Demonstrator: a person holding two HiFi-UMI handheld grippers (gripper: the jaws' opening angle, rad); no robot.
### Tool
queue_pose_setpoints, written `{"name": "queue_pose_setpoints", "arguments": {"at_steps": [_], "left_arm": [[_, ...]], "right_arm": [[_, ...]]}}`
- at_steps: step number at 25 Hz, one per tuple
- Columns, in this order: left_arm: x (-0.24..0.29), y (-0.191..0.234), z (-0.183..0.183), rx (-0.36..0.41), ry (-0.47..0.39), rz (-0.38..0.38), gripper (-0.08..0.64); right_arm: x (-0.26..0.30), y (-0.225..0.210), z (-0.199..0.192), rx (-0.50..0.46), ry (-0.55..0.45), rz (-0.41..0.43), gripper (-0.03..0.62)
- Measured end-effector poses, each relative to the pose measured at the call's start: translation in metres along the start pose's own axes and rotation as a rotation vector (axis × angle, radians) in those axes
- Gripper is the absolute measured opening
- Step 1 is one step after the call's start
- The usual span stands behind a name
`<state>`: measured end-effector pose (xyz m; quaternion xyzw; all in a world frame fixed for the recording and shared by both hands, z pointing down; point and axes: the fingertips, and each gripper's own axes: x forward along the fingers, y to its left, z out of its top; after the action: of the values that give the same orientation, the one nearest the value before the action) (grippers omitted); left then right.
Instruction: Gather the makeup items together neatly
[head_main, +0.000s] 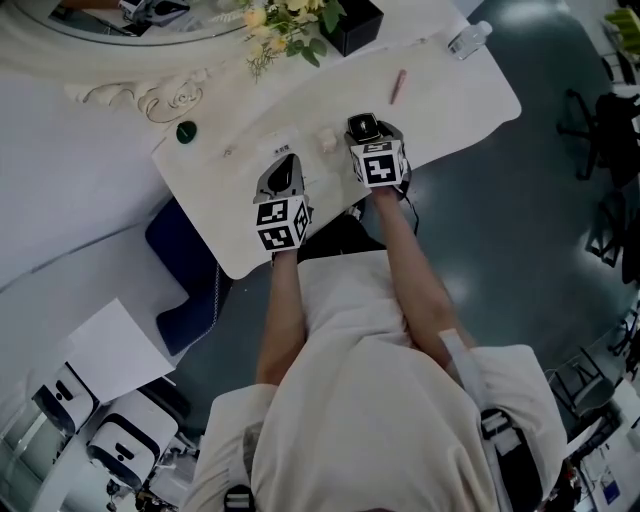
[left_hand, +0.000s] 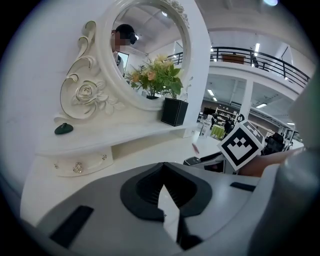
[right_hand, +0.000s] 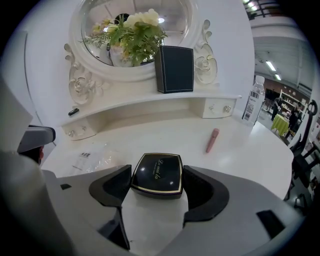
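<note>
A black compact (right_hand: 156, 175) with a gold rim lies on the white vanity table (right_hand: 250, 160), and my right gripper (right_hand: 156, 182) is shut on it, one jaw against each side. In the head view, the compact (head_main: 363, 127) shows at the tip of the right gripper (head_main: 366, 133). A pink lipstick (right_hand: 212, 140) lies further back to the right, also seen as the lipstick (head_main: 397, 86) on the table. My left gripper (left_hand: 162, 172) is shut and holds nothing; it sits left of the right one as the left gripper (head_main: 283, 168).
A clear plastic packet (right_hand: 92, 157) lies left of the compact. On the shelf under the round mirror (left_hand: 147, 50) stand a black flower box (right_hand: 174, 69) and a small green item (left_hand: 63, 128). A water bottle (right_hand: 253, 105) stands at the table's right end.
</note>
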<state>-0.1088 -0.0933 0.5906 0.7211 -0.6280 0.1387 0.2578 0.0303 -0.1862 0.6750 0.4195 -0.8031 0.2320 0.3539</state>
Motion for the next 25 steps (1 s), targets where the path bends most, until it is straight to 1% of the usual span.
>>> {"name": "queue_pose_setpoints", "arguments": {"at_steps": [5,11,14,16,19,22,25], "left_arm": [[-0.001,0.007,0.004,0.001,-0.009,0.004,0.012],[0.004,0.008,0.005,0.004,-0.005,-0.005,0.014],[0.008,0.005,0.008,0.009,-0.008,-0.013,0.012],[0.01,0.004,0.011,0.009,-0.011,-0.015,0.012],[0.014,0.001,0.014,0.019,-0.011,-0.02,0.013],[0.018,-0.011,0.016,0.062,-0.003,-0.046,0.012],[0.022,-0.02,0.02,0.089,0.004,-0.062,0.012]], "right_arm": [[0.003,0.0,-0.005,-0.008,0.023,-0.003,0.331],[0.002,0.004,0.003,0.0,-0.005,0.023,0.331],[-0.004,0.001,0.012,-0.002,-0.032,0.018,0.331],[-0.008,-0.008,0.02,0.004,-0.053,0.0,0.331],[-0.013,-0.031,0.032,0.021,-0.082,-0.05,0.331],[-0.016,-0.055,0.037,0.066,-0.106,-0.099,0.331],[-0.016,-0.073,0.038,0.112,-0.114,-0.124,0.331]]}}
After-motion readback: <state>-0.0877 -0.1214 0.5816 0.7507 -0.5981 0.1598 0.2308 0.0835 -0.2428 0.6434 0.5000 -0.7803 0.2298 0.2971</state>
